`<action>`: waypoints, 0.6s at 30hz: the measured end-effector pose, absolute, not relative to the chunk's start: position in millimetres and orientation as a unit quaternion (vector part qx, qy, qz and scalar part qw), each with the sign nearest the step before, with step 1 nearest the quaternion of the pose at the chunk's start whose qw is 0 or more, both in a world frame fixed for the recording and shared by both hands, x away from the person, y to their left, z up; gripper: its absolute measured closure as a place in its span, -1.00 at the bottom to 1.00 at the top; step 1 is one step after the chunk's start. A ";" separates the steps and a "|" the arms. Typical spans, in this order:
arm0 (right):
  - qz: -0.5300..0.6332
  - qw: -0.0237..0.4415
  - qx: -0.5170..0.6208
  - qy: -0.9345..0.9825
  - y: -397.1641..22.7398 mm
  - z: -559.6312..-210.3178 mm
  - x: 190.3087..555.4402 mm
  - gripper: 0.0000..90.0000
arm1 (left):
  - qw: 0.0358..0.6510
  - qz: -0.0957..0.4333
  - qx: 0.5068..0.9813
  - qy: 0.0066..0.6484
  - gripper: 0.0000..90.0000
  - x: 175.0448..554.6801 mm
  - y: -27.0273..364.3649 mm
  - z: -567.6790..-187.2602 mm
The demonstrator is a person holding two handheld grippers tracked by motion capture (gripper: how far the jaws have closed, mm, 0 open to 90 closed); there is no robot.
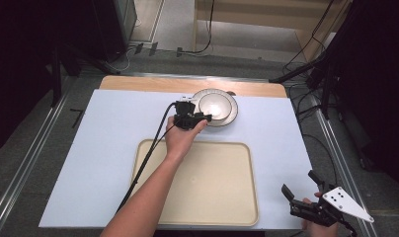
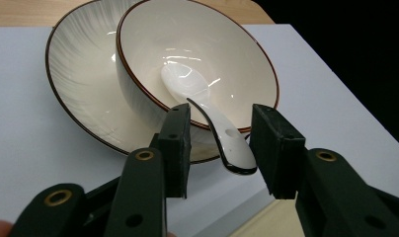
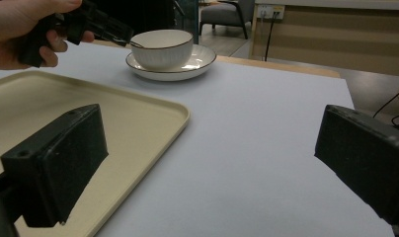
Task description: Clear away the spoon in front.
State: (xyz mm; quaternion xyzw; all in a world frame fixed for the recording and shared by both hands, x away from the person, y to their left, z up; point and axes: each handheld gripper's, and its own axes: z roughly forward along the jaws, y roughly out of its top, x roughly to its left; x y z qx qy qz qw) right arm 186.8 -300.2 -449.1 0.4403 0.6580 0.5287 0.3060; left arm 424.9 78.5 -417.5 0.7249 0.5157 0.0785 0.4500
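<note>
Now | left gripper (image 2: 219, 148) straddles spoon (image 2: 212, 118) handle (apparently untouched) | bowl (image 2: 197, 54)

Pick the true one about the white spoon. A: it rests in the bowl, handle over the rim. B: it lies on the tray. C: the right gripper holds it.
A: the spoon lies in the bowl, handle over the rim between the left gripper's open jaws.

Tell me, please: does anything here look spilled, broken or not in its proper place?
Nothing stands out. The bowl sits upright on its plate, the spoon leans in the bowl with its handle over the rim, between the open left gripper jaws, and the tray lies flat. No spill or crack shows.
</note>
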 end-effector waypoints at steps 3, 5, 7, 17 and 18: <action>0.529 0.307 0.439 0.659 -300.5 -449.2 186.6 -1.00 | 0.451 0.072 0.721 0.521 0.51 426.0 79.2 -417.3; 0.529 0.307 0.438 0.658 -300.8 -449.2 186.6 -1.00 | 0.451 0.069 0.720 0.523 0.60 426.0 79.9 -416.4; 0.530 0.306 0.439 0.658 -300.8 -449.2 186.5 -1.00 | 0.450 0.068 0.720 0.523 0.64 425.8 80.1 -415.8; 0.529 0.306 0.439 0.659 -300.0 -449.2 186.6 -1.00 | 0.441 0.071 0.729 0.519 0.91 424.6 76.6 -416.7; 0.529 0.307 0.438 0.659 -300.1 -449.3 186.7 -1.00 | 0.440 0.074 0.731 0.517 0.91 424.2 76.2 -416.5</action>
